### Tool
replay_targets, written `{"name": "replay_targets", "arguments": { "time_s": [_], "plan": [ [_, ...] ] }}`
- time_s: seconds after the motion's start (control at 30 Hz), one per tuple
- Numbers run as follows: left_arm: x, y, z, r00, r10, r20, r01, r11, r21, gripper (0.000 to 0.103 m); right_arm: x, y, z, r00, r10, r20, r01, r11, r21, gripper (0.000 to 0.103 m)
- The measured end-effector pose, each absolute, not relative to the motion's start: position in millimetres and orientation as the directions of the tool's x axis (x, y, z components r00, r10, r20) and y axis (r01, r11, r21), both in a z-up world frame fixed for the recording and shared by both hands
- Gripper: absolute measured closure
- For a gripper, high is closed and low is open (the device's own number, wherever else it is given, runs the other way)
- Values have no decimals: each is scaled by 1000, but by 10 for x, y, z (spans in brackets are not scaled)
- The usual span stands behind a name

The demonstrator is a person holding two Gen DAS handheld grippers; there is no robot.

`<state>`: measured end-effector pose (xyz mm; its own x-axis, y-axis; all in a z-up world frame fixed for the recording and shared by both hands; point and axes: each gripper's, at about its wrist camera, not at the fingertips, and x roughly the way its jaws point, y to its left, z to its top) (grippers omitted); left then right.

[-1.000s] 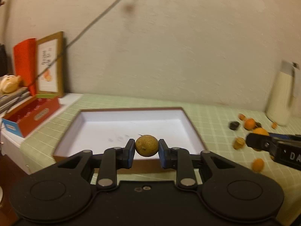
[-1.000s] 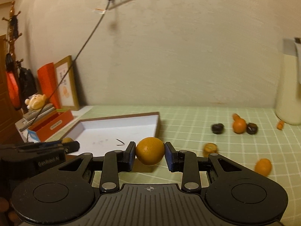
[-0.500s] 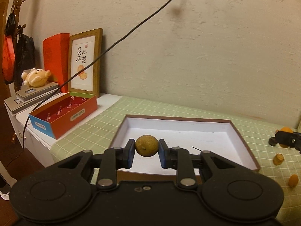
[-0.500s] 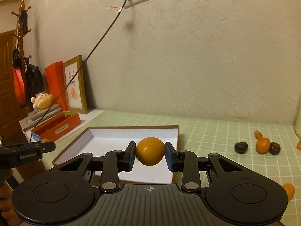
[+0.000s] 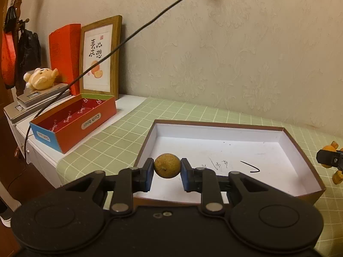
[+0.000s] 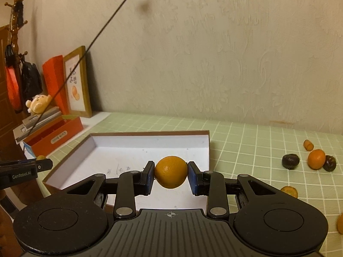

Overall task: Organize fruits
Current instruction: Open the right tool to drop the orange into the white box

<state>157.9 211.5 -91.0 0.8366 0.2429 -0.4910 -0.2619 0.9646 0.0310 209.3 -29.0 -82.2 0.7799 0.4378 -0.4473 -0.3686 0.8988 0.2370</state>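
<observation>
My left gripper (image 5: 167, 169) is clamped on a small, round, brownish-yellow fruit with a rough skin (image 5: 167, 168), pinched side to side between its blue pads, and my right gripper (image 6: 170, 172) is clamped the same way on a round, smooth orange citrus fruit (image 6: 170, 171). Both fruits hang above the near part of the shallow rectangular cardboard box with a white inside and brown rim (image 5: 287, 131); as far as I can see its floor holds no fruit, only some pen marks. The box lies straight ahead of and below both grippers, the left one over its near-left area and the right one nearer its right wall, so I judge the coming move to be a short lowering and release, each fruit kept apart from the other. Right of the box, on the green checked counter (image 6: 257, 147), loose fruit waits: two dark round ones (image 6: 290, 161) flanking another orange (image 6: 316, 159), plus smaller orange pieces. Left of the box stands an open red carton (image 5: 72, 121).
</observation>
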Motion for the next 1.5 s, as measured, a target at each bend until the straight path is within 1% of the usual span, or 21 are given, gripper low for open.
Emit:
{"name": "replay_targets", "arguments": {
  "time_s": [0.23,0.27,0.3,0.33,0.37,0.4,0.43,0.5,0.53,0.57,0.67,0.73,0.83,1.1,1.33,1.4,1.5],
  "plan": [
    [1797,2184,-1027,814,238,-529,-265,964,25,86,2239,-212,-895,780,417,-466,-347,909,232,69],
    [1830,2193,-1048,809,230,-541,-261,965,20,84,2256,-207,-906,779,417,-468,-347,909,233,69],
    [1864,2197,-1070,801,225,-555,-258,966,19,79,2275,-199,-917,776,417,-473,-346,909,232,69],
    [1887,2193,-1088,791,235,-565,-271,962,22,63,2286,-189,-927,781,405,-476,-338,914,225,64],
    [1895,2188,-1090,784,241,-572,-281,960,19,40,2286,-180,-931,786,396,-475,-333,918,216,52],
    [1884,2190,-1079,787,246,-565,-289,957,14,32,2282,-186,-931,790,397,-467,-330,918,221,17],
    [1861,2178,-1053,794,262,-549,-300,954,21,25,2269,-197,-921,802,390,-452,-321,920,225,4],
    [1825,2157,-979,808,276,-521,-303,952,34,23,2231,-217,-879,824,382,-418,-317,923,218,4],
    [1796,2156,-939,813,281,-509,-309,951,30,19,2228,-217,-860,825,382,-415,-321,923,212,4],
    [1763,2158,-897,821,288,-493,-317,948,25,16,2218,-232,-849,827,385,-409,-321,922,218,4],
    [1665,2149,-751,842,311,-441,-334,942,26,10,2174,-311,-793,834,395,-385,-318,914,250,3],
    [1606,2143,-658,847,340,-408,-357,933,36,6,2137,-356,-741,840,401,-366,-324,911,255,0],
    [1530,2170,-552,848,355,-393,-377,926,22,6,2073,-403,-686,845,406,-349,-332,909,253,0],
    [1374,2180,-377,848,334,-412,-388,920,-55,6,1920,-583,-611,843,419,-336,-344,902,261,0],
    [1220,1653,-396,874,271,-402,-286,958,24,6,1645,-882,-489,885,374,-277,-332,925,187,0],
    [1210,1501,-415,882,240,-405,-251,968,28,6,1576,-986,-456,899,350,-265,-318,935,157,0],
    [1216,1313,-451,887,196,-417,-206,978,20,6,1526,-1174,-450,908,316,-274,-284,947,149,0]
  ]
}}
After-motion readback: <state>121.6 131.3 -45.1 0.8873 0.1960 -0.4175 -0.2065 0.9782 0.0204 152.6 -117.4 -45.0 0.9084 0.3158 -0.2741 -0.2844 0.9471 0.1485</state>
